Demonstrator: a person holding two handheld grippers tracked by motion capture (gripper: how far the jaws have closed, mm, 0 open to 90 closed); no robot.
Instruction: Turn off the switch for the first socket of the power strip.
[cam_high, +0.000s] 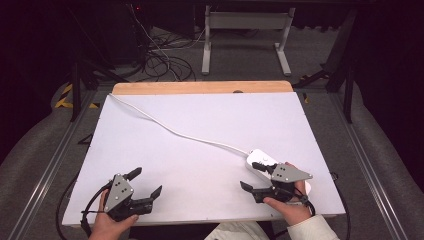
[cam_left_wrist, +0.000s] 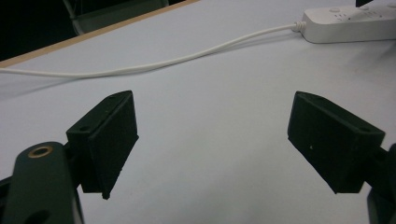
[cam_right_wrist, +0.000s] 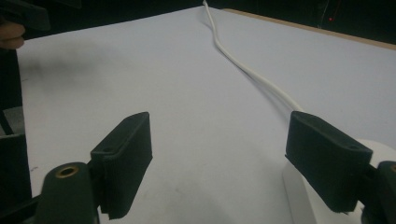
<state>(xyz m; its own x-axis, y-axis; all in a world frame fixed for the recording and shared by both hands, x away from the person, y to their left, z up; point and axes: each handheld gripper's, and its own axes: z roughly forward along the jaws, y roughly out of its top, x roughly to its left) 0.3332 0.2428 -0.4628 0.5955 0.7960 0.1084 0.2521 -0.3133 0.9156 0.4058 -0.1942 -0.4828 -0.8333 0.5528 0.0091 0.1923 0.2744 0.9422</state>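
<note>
A white power strip (cam_high: 263, 161) lies on the white table top (cam_high: 210, 125) at the front right, and its white cable (cam_high: 170, 129) runs to the far left corner. My right gripper (cam_high: 249, 175) is held just left of the strip's near end, open and empty. In the right gripper view the strip (cam_right_wrist: 301, 198) shows beneath the right-hand jaw, with the cable (cam_right_wrist: 243, 65) running away ahead. My left gripper (cam_high: 148, 181) rests at the front left, open with nothing between its fingers. The left gripper view has the strip (cam_left_wrist: 355, 23) far off at the upper right.
A bare wooden strip (cam_high: 200, 87) edges the table's far side. Beyond it, on the floor, are a tangle of dark cables (cam_high: 160, 57) and a white table frame (cam_high: 245, 30). Metal rails run along both sides of the table.
</note>
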